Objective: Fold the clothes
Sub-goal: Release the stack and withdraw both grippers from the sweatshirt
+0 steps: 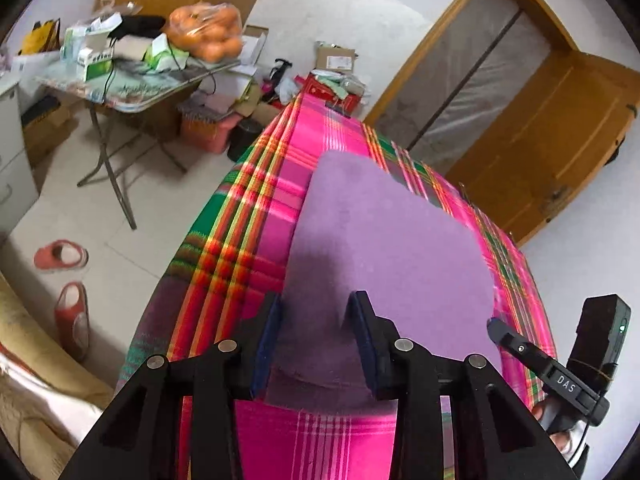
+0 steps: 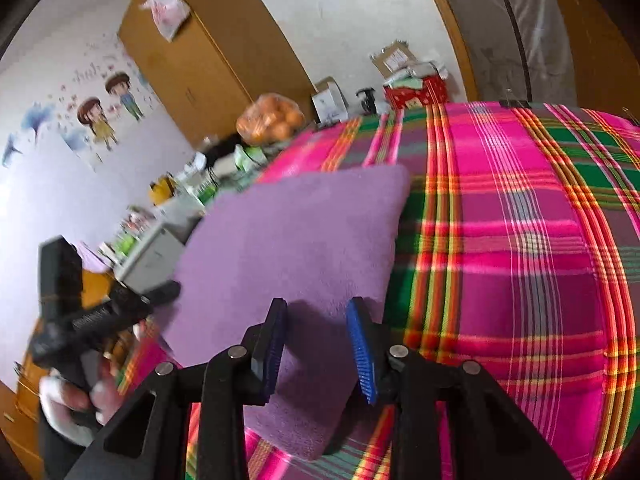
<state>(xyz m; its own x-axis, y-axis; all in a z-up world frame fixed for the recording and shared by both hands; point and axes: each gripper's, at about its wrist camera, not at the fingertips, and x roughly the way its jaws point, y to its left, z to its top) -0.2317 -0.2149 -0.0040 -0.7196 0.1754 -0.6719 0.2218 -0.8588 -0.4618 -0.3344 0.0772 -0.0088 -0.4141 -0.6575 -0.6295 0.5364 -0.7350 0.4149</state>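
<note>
A purple towel-like cloth (image 1: 392, 240) lies flat on a bed covered by a pink, green and red plaid sheet (image 1: 248, 216). My left gripper (image 1: 316, 320) hovers over the cloth's near edge, jaws apart, with the fabric showing between the pads and not pinched. In the right wrist view the same cloth (image 2: 288, 232) looks folded and thick at its near corner. My right gripper (image 2: 318, 332) stands open over that corner, blue pads on either side of the fabric. The right gripper (image 1: 520, 348) appears at the cloth's right edge, the left gripper (image 2: 120, 304) at its left, each held by a hand.
Left of the bed, a folding table (image 1: 132, 96) carries boxes and a bag of oranges (image 1: 208, 32). Two red slippers (image 1: 60, 256) lie on the tiled floor. A red box (image 2: 416, 92) and cartons stand past the bed's far end. A wooden door (image 1: 560, 140) is at right.
</note>
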